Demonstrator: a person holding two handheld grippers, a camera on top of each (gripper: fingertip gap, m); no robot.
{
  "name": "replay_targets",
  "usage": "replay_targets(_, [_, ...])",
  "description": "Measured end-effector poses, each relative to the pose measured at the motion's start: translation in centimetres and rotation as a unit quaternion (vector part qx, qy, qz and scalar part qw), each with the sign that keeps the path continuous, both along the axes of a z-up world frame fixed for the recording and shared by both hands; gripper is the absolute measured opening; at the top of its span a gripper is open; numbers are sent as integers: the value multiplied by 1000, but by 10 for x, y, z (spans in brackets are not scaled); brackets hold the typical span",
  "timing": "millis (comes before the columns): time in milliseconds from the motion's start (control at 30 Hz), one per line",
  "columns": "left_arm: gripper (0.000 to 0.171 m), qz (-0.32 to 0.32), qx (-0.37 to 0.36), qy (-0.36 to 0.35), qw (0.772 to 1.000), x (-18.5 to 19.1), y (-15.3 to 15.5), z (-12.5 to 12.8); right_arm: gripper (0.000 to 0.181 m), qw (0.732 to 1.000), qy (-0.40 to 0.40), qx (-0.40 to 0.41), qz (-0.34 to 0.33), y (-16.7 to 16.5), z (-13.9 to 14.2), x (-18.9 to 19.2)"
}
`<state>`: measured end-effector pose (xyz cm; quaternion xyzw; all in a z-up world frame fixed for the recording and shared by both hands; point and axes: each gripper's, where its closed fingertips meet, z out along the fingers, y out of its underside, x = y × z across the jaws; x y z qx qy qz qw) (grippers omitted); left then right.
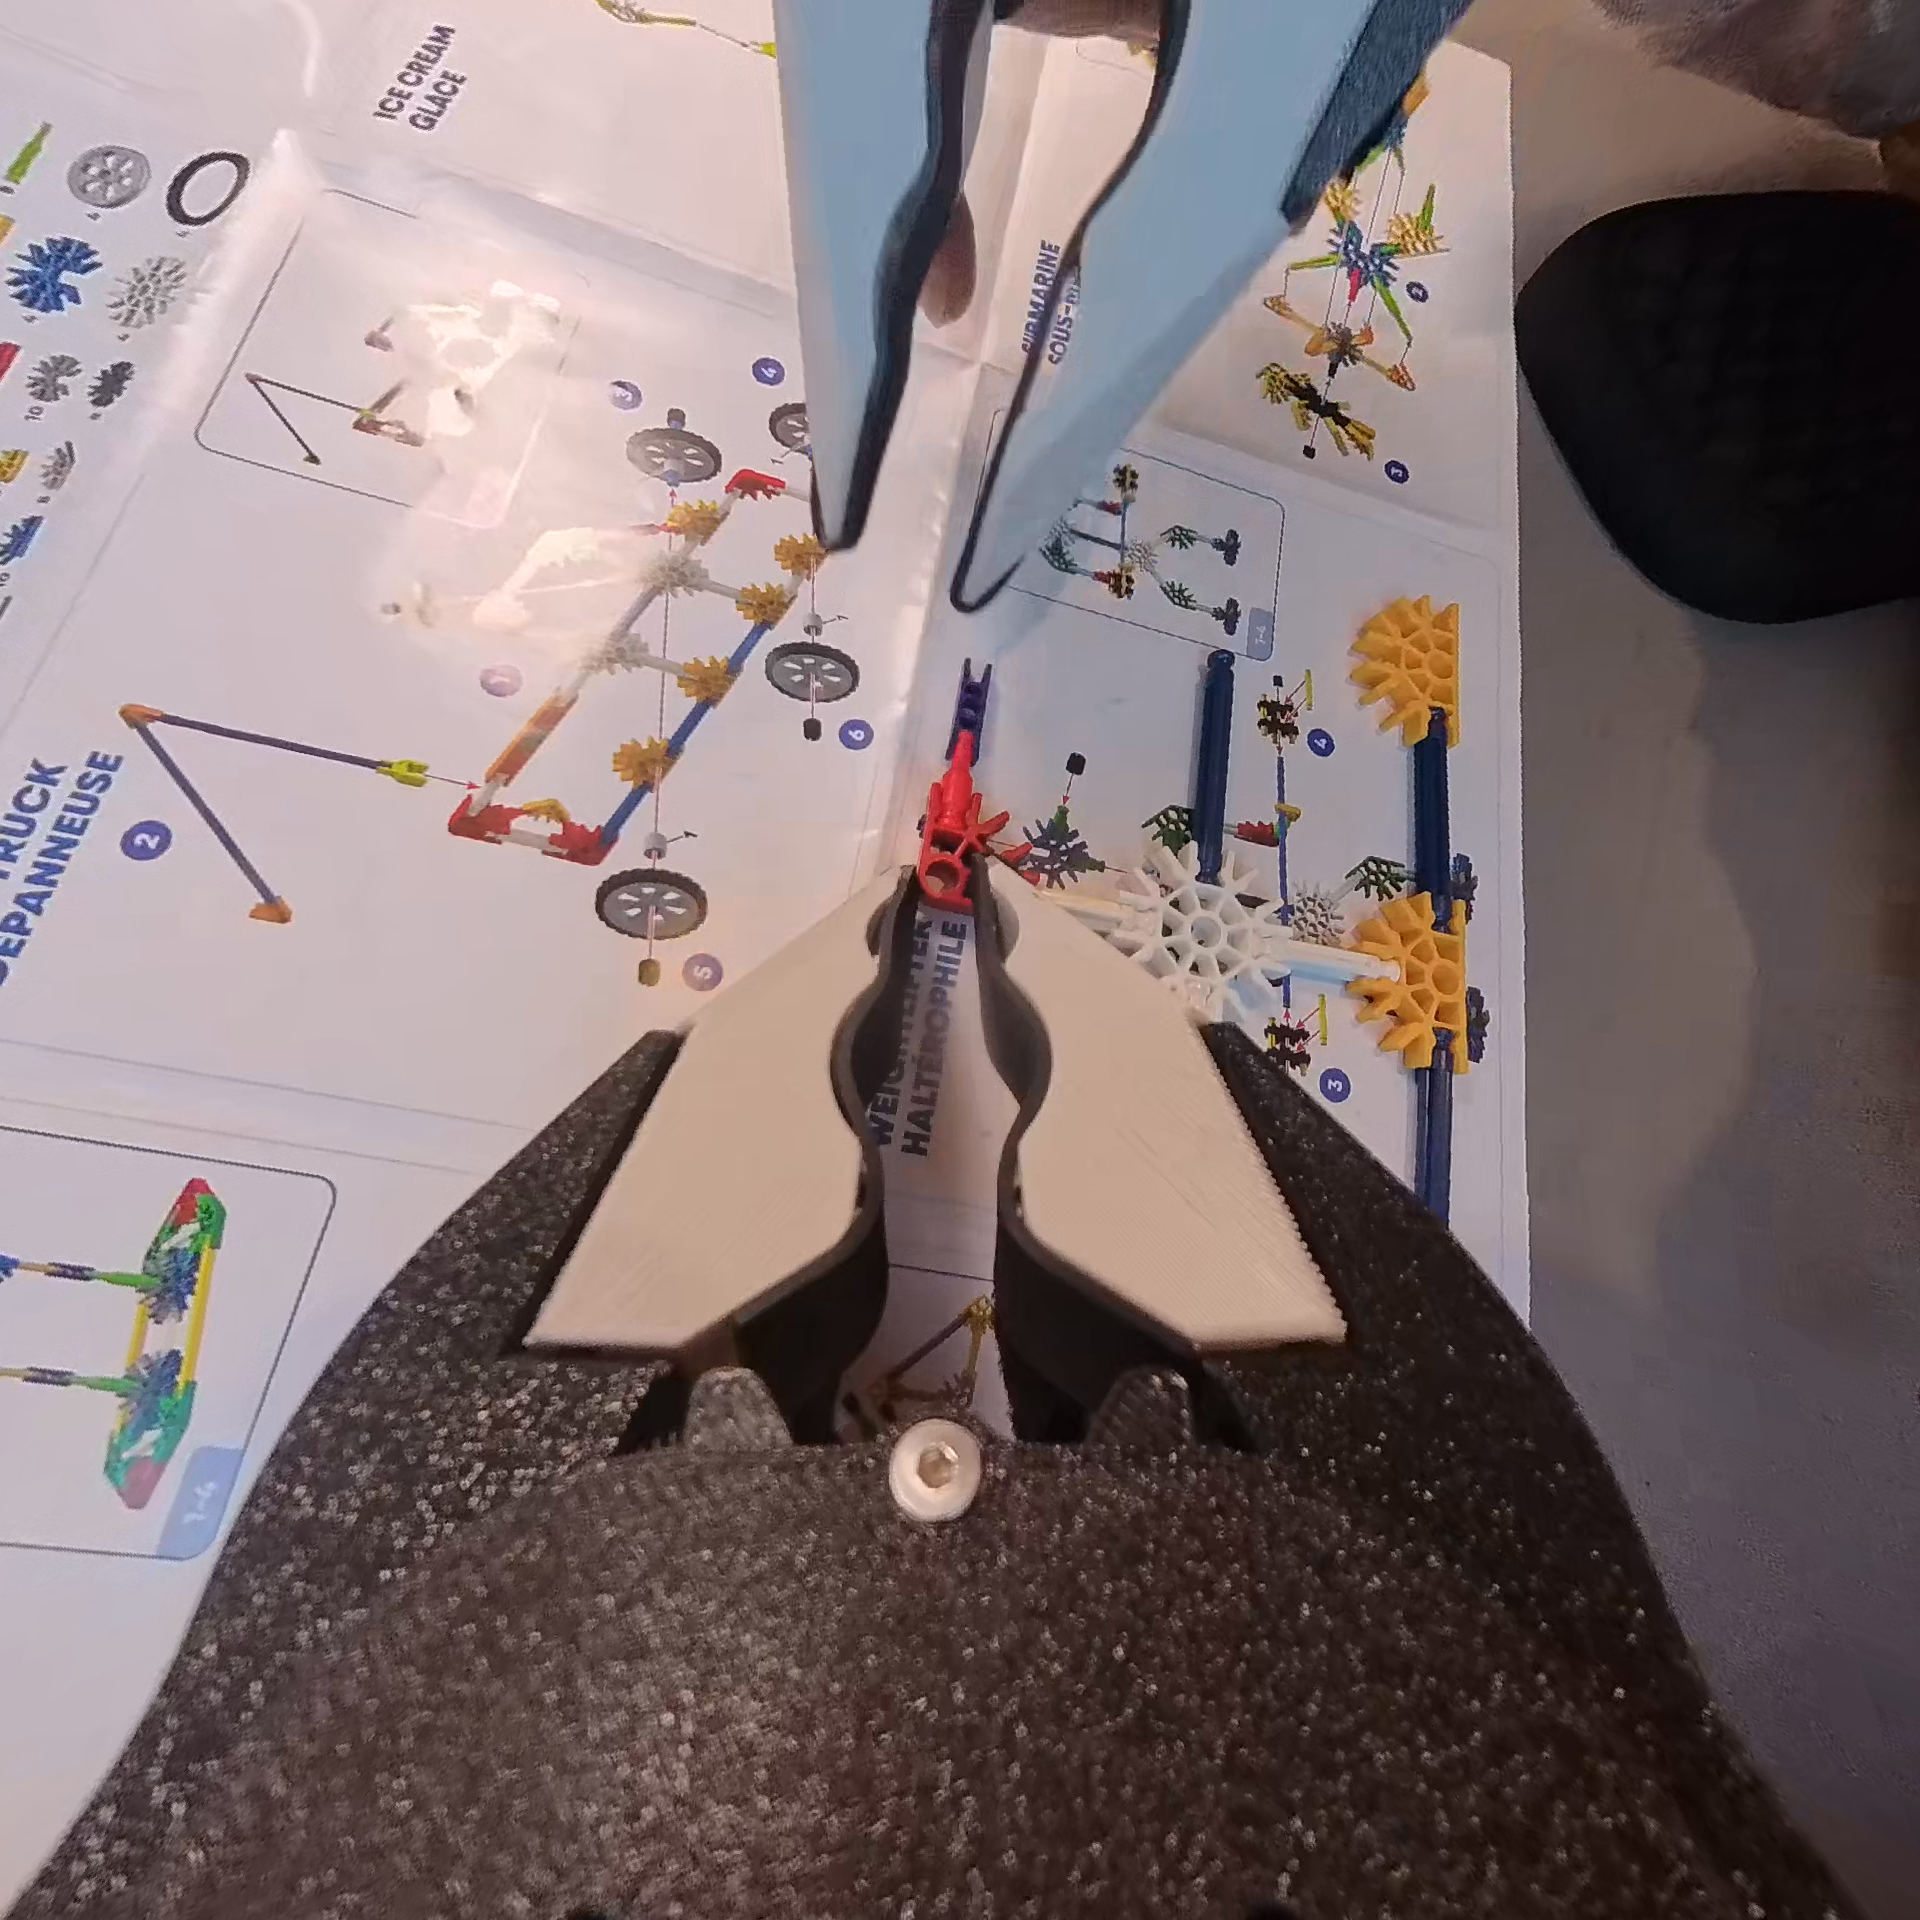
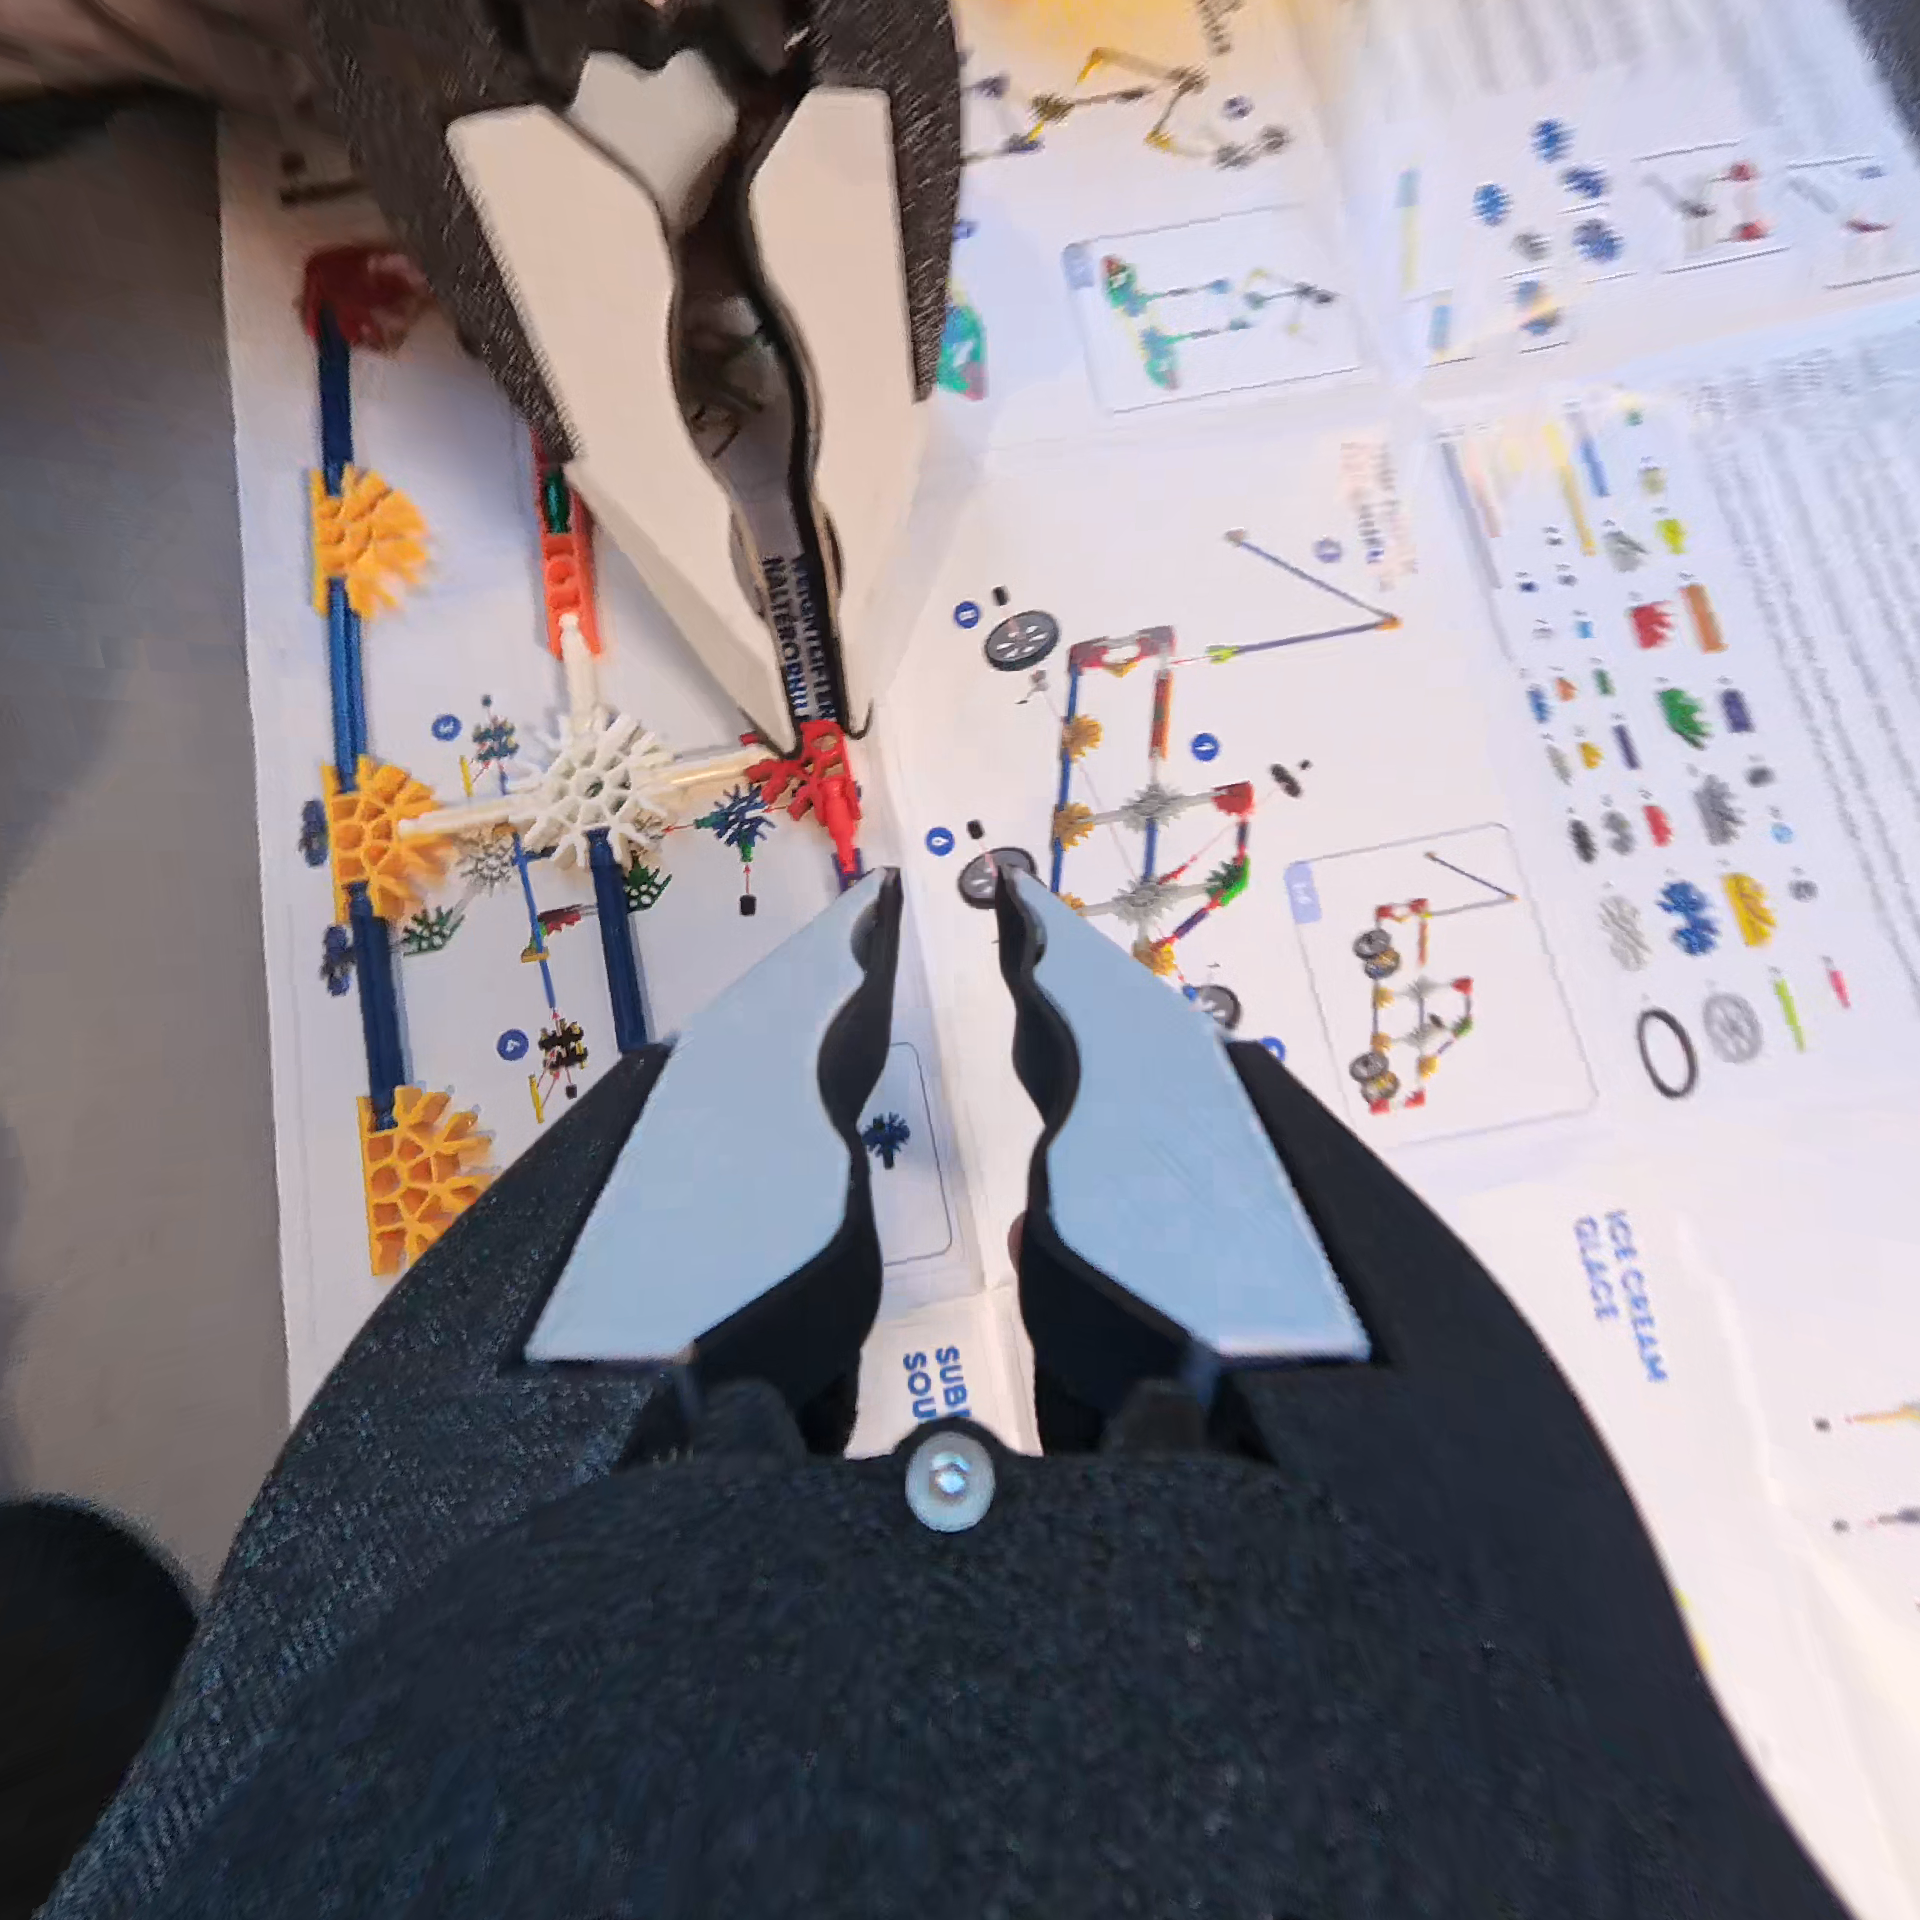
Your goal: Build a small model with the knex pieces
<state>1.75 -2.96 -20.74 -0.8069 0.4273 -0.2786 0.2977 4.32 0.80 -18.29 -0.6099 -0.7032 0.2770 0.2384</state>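
My left gripper (image 1: 943, 883), with white fingers, is shut on a small red connector (image 1: 954, 821). A short red rod sticks out of the connector toward a purple piece (image 1: 971, 696). The red connector (image 2: 805, 774) joins by a white rod (image 2: 707, 774) to a white snowflake connector (image 2: 592, 790) in a flat build of blue rods (image 2: 343, 623) and yellow connectors (image 2: 379, 831). My right gripper (image 2: 948, 883), with light blue fingers, is open and empty, its tips just short of the red rod. It also shows in the left wrist view (image 1: 906, 571), facing my left gripper (image 2: 816, 732).
Everything lies on a large printed instruction sheet (image 1: 312, 935) over a grey surface (image 1: 1714, 1143). The build also has an orange connector (image 2: 566, 561) and a dark red connector (image 2: 358, 286). A black rounded object (image 1: 1714, 416) sits off the sheet's edge. The left gripper's tips are roughly 6 cm from the right gripper's.
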Motion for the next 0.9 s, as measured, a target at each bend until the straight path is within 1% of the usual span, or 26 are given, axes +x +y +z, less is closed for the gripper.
replay_targets(133, [8, 3, 4, 2, 1000, 0, 0, 0, 17, 994, 53, 4, -98, 26, 11, 8])
replay_targets(267, [8, 9, 18, 7, 1000, 0, 0, 0, 15, 979, 99, 16, -178, 52, 17, 12])
replay_targets(400, [8, 13, 37, 16, 999, 0, 0, 0, 12, 969, 113, 20, -219, 65, 15, 8])
replay_targets(467, [8, 17, 44, 20, 999, 0, 0, 0, 11, 967, 122, 5, -225, 62, 9, 1])
replay_targets(533, [9, 21, 50, 23, 998, 0, 1, 0, 9, 971, 99, 3, -215, 56, -3, -2])
replay_targets(600, [10, 23, 53, 24, 998, -1, 1, 0, 6, 973, 85, 17, -213, 56, -9, -2])
replay_targets(833, [17, 30, 50, 20, 998, -2, 3, 1, 5, 974, 84, 8, -213, 55, -10, -5])
replay_targets(900, [24, 27, 39, 0, 999, 0, 1, 6, 5, 973, 84, 9, -214, 54, -9, -5])
